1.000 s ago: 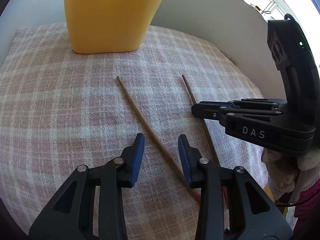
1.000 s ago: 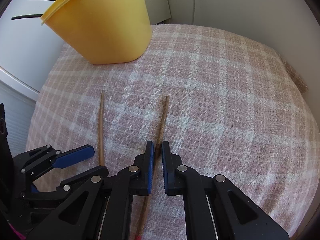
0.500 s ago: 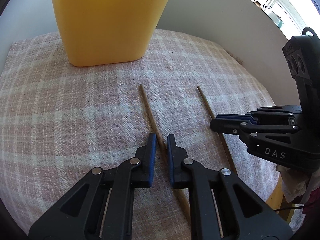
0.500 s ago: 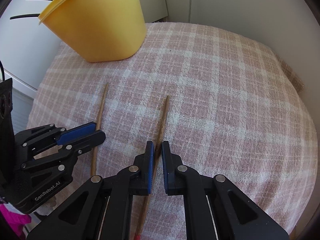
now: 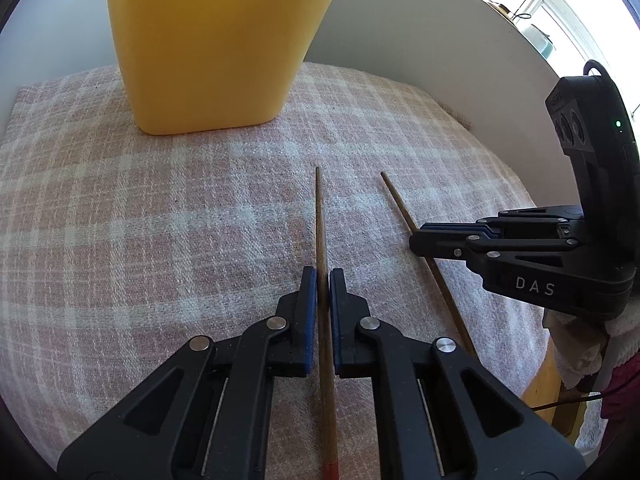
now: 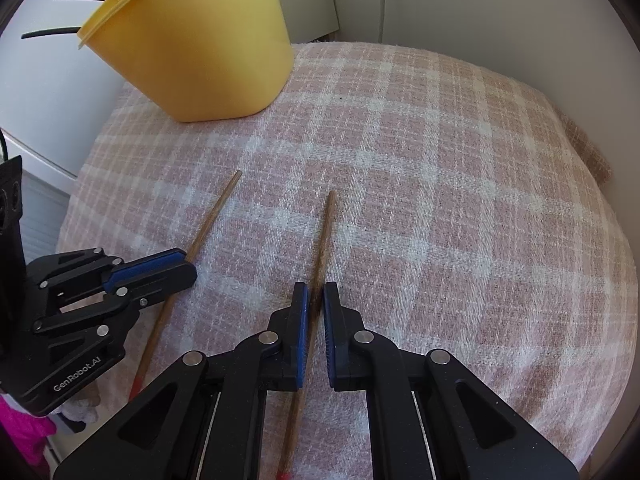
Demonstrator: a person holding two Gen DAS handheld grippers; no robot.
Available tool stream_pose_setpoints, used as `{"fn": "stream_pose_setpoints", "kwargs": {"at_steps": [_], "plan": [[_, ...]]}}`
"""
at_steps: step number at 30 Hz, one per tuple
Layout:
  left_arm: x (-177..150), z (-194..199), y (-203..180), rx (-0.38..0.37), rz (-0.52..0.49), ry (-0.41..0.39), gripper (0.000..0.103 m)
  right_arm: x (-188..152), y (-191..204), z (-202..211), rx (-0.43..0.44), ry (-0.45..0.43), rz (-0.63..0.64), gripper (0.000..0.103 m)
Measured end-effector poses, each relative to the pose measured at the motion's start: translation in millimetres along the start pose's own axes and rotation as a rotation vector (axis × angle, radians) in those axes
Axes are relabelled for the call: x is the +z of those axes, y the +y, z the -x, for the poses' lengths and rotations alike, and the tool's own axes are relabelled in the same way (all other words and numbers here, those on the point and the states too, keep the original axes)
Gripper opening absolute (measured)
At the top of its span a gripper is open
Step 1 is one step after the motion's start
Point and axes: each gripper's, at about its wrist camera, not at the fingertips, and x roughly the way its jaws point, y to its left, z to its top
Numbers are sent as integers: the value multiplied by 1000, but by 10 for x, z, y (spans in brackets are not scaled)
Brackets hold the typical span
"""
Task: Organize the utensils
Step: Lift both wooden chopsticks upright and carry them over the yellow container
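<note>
Wooden chopsticks lie on the checked cloth toward 6 o'clock of the yellow tub (image 5: 216, 40). The left gripper (image 5: 323, 280) is clamped on one chopstick (image 5: 320, 216), the right gripper (image 6: 315, 296) on the other (image 6: 325, 232). Light, stiff and thin, they would likely pivot unless pinched mid-shaft.

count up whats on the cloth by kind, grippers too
chopsticks: 2, one clamped in the left gripper, one clamped in the right gripper
yellow container: 1
grippers: 2
total: 5
</note>
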Motion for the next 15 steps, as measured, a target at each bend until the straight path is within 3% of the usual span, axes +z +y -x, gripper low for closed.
{"fn": "stream_pose_setpoints", "kwargs": {"at_steps": [9,15], "plan": [[-75,487,18,-39,27,-114,4,-43,-70,396,12,-126,-15,5],[-29,818,58,-26,16,-193,4,-79,-55,712,9,-229,-9,5]]}}
